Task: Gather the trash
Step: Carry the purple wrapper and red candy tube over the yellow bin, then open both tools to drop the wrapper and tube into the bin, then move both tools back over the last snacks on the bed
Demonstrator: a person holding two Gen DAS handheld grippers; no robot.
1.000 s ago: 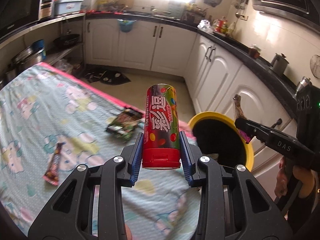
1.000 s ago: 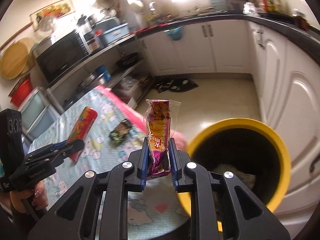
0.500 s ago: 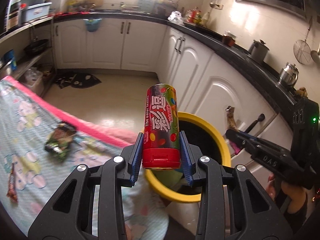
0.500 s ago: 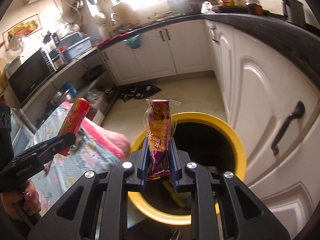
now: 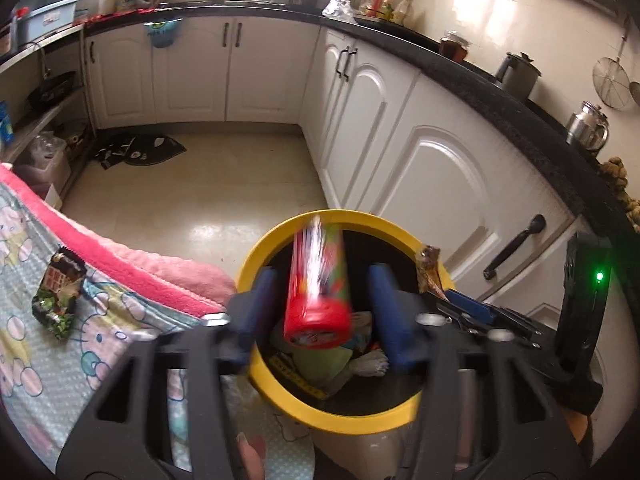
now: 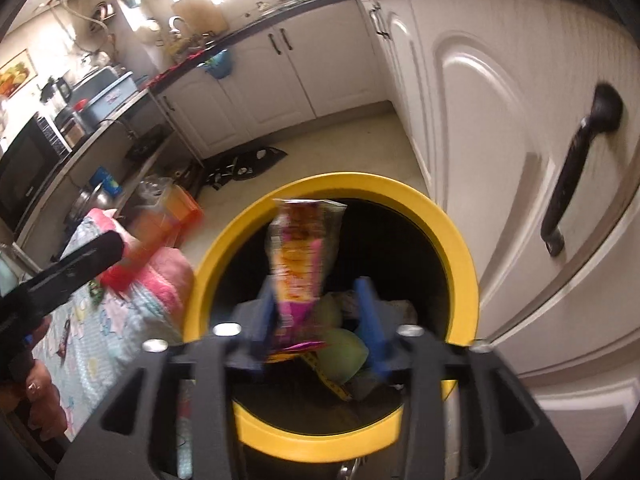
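**What you are not seeing clearly**

The red candy tube (image 5: 318,286) is smearing with motion blur, so you are not reading its label. In the right wrist view the snack wrapper (image 6: 298,258) is blurring too, its print unreadable. Your gripper frames are covering the near rim of the yellow bin (image 6: 456,240). The trash lying in the bin is showing only partly, too jumbled to identify.

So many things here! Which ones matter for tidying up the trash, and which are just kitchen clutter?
Part of the job:
- red candy tube, between the opening left gripper jaws
- purple snack wrapper, in the opening right gripper
- yellow-rimmed bin
- green wrapper on the cloth

Just lying about:
- floor mat
- kettle
- microwave
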